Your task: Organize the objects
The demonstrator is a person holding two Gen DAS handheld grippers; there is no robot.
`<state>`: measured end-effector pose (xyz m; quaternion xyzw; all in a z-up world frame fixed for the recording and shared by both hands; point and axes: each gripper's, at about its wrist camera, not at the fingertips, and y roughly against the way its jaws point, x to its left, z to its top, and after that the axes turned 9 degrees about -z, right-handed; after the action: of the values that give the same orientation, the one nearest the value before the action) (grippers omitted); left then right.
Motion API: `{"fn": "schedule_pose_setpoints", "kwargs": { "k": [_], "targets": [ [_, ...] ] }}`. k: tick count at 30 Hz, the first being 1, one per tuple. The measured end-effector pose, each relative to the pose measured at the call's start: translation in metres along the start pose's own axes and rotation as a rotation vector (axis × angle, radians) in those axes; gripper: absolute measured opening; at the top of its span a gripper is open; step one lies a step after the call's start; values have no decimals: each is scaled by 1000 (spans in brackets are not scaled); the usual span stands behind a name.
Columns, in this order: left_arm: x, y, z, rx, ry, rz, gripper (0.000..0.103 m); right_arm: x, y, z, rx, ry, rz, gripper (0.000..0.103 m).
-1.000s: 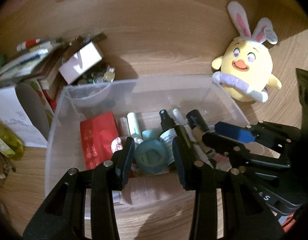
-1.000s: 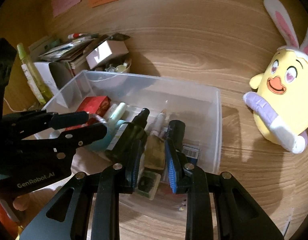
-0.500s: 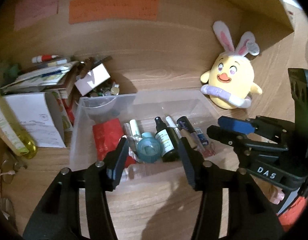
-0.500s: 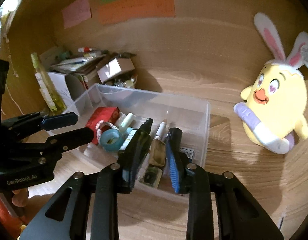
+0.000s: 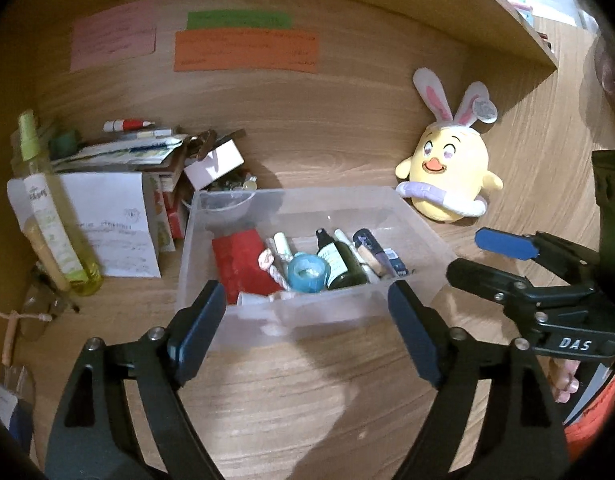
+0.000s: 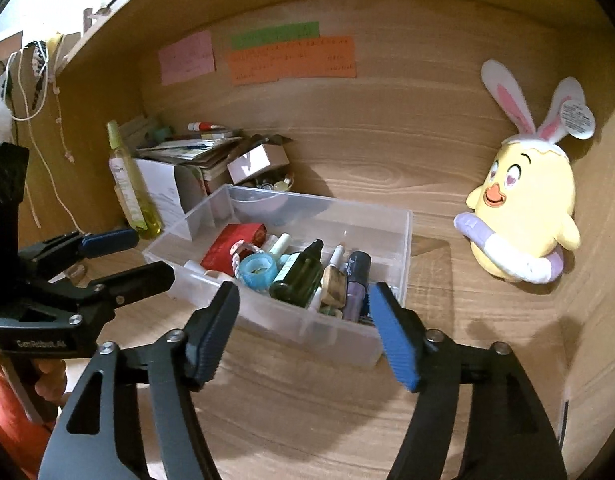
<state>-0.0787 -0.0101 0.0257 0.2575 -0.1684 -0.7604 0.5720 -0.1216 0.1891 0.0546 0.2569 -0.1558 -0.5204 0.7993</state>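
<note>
Jaws spread wide and empty on both our left gripper [image 5: 307, 320] and right gripper [image 6: 305, 324], held above the wooden surface [image 5: 307, 400] before the clear bin [image 5: 307, 316], which holds a red box [image 5: 239, 260], dark bottle [image 6: 297, 276] and blue ring [image 6: 257, 270].

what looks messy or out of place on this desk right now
The paper stack at back left is untidy, with a small white box tilted against it. Items in the clear bin lie jumbled across each other. The plush chick leans aslant against the wall. Nothing looks spilled.
</note>
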Motion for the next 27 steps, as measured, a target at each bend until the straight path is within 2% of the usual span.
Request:
{"fn": "schedule_pose_setpoints", "kwargs": {
  "k": [4, 12, 27],
  "targets": [
    [3, -2, -14, 13, 32, -20, 83, -2, 3, -10, 4, -11, 1, 69],
    [2, -11, -32, 39, 42, -12, 83, -9, 3, -29, 27, -51, 10, 71],
    [-1, -9, -34, 35, 29, -21, 83, -7, 2, -33, 37, -38, 19, 71]
  ]
}}
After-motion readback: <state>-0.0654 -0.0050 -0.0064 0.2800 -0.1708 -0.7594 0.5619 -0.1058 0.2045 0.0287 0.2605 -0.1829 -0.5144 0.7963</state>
